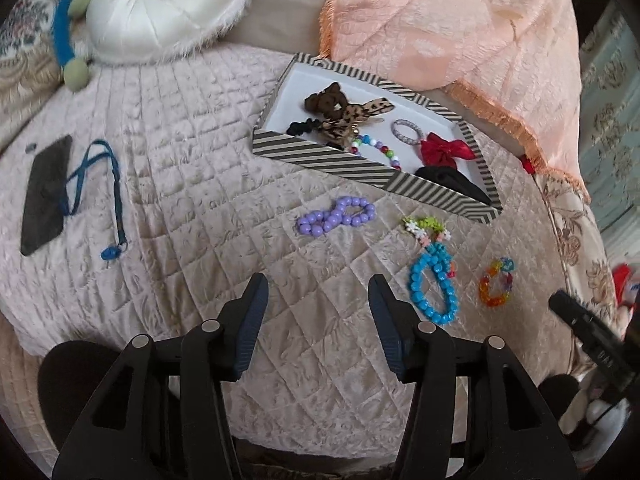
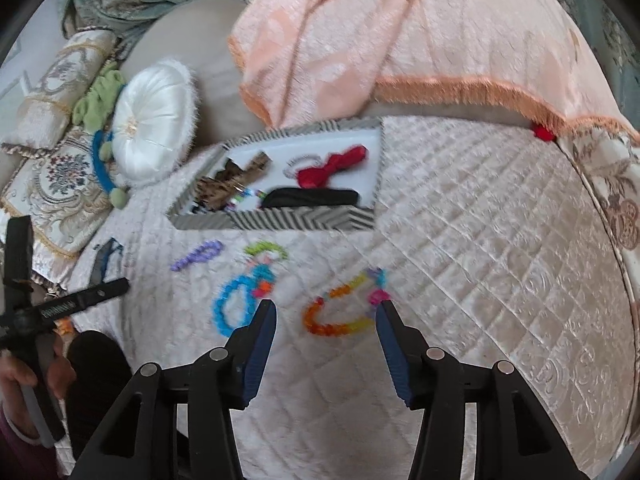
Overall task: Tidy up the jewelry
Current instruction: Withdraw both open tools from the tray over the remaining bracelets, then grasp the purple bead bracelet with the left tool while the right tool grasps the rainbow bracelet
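Reaching for the loose bracelets on the bed

My right gripper (image 2: 326,312) hangs jaws wide around the orange bracelet (image 2: 340,312), not yet gripping; my left gripper (image 1: 318,300), empty and wide, is short of the purple bracelet (image 1: 336,216). Next I close, lift, carry to the striped tray (image 1: 320,160).

Both wrist cameras look steeply down along their gripper fingers from close above the quilted bed (image 1: 180,184), each facing the striped box (image 1: 320,160) near twelve o'clock, and both share that box, the purple bead bracelet (image 2: 196,254) and the blue bead bracelet (image 2: 236,304).
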Tool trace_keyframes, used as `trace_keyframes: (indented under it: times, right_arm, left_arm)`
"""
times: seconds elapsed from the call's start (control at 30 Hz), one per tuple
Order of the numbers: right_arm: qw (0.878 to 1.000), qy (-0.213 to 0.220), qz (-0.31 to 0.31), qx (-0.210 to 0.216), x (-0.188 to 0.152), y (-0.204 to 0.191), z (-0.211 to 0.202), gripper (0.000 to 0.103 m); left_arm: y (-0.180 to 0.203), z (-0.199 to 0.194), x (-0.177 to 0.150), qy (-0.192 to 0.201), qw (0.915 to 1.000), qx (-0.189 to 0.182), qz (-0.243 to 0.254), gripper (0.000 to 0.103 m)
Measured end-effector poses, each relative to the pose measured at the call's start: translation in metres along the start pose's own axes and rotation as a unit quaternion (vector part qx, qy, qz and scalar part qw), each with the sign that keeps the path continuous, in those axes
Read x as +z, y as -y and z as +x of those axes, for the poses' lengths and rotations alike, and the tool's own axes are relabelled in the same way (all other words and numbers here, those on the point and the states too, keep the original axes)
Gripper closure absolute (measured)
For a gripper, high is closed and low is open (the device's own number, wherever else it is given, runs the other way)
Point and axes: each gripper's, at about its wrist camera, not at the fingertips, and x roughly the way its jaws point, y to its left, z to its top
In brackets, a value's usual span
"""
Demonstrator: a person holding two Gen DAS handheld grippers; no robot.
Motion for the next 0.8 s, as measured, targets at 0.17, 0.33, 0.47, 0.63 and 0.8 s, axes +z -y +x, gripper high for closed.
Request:
trace_keyframes:
  times: [0.17, 0.33, 0.47, 0.63, 0.8]
  right_arm:
    - [1.000, -0.022, 0.011, -0.004, -0.011, 0.019, 0.015, 0.053]
    - [0.999, -0.028, 0.028, 0.001, -0.008, 0.029, 0.034, 0.053]
    - [0.999, -0.034, 0.022, -0.001, 0.002, 0.030, 0.051, 0.053]
    - [0.999, -0.036, 0.021, -0.003, 0.010, 0.030, 0.070, 0.053]
    - [0.999, -0.032, 0.013, -0.006, 0.013, 0.029, 0.085, 0.053]
  left_arm:
    - [-0.002, 0.015, 0.007, -0.010, 0.9999, -0.002, -0.004, 0.051]
    - [0.004, 0.033, 0.016, -0.024, 0.9997, -0.003, 0.006, 0.048]
    - [0.010, 0.047, 0.024, -0.029, 0.9994, 0.001, 0.021, 0.046]
    - [0.017, 0.066, 0.038, -0.033, 0.9982, 0.020, 0.045, 0.045]
    - [0.025, 0.092, 0.047, -0.044, 0.9959, 0.039, 0.068, 0.045]
